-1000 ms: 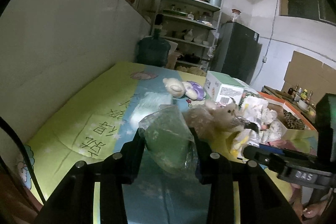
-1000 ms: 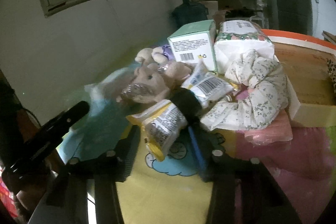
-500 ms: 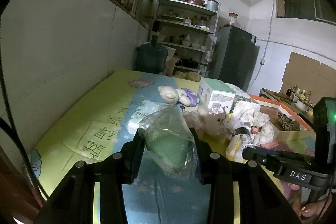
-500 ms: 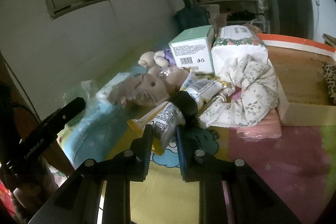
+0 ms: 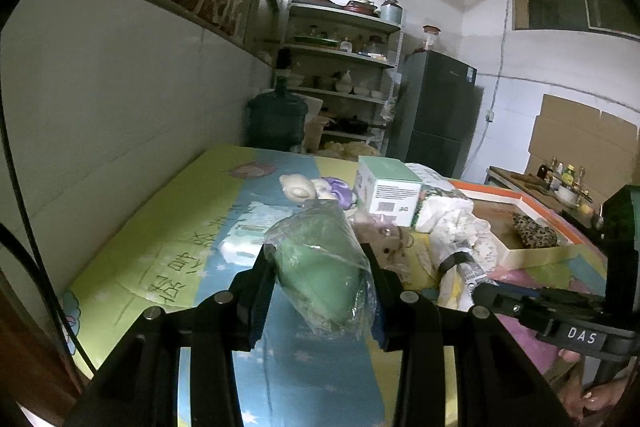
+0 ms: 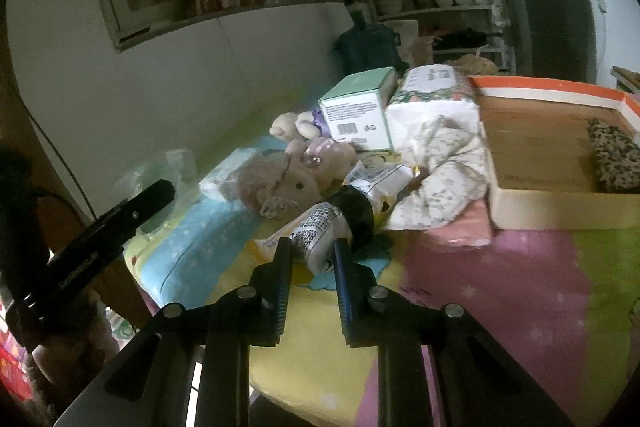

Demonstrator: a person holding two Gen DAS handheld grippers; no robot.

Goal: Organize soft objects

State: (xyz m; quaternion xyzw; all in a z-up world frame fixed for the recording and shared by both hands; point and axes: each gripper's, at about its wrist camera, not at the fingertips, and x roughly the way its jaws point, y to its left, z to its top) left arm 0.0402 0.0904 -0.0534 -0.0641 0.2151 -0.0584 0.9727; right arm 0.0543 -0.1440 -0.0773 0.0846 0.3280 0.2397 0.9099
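My left gripper [image 5: 318,259] is shut on a green soft item in a clear plastic bag [image 5: 324,267] and holds it above the cartoon-print mat [image 5: 132,247]. My right gripper [image 6: 312,247] is shut on the end of a white printed packet with a black band [image 6: 340,217], lifted at the front of the pile. It also shows in the left wrist view [image 5: 460,263]. Behind lie a pink plush toy [image 6: 288,179], a beige and purple plush [image 6: 296,123], and a floral cloth [image 6: 440,163].
A green-and-white box [image 6: 360,111] and a wrapped tissue pack [image 6: 432,87] stand behind the pile. An orange-rimmed cardboard tray [image 6: 560,203] at the right holds a leopard-print item [image 6: 612,155]. A wall runs along the left. A flat white packet [image 5: 256,227] lies on the mat.
My right gripper closed on the white packet and lifted it back from the pile. My left gripper rose and pulled back with the bagged green item still held.
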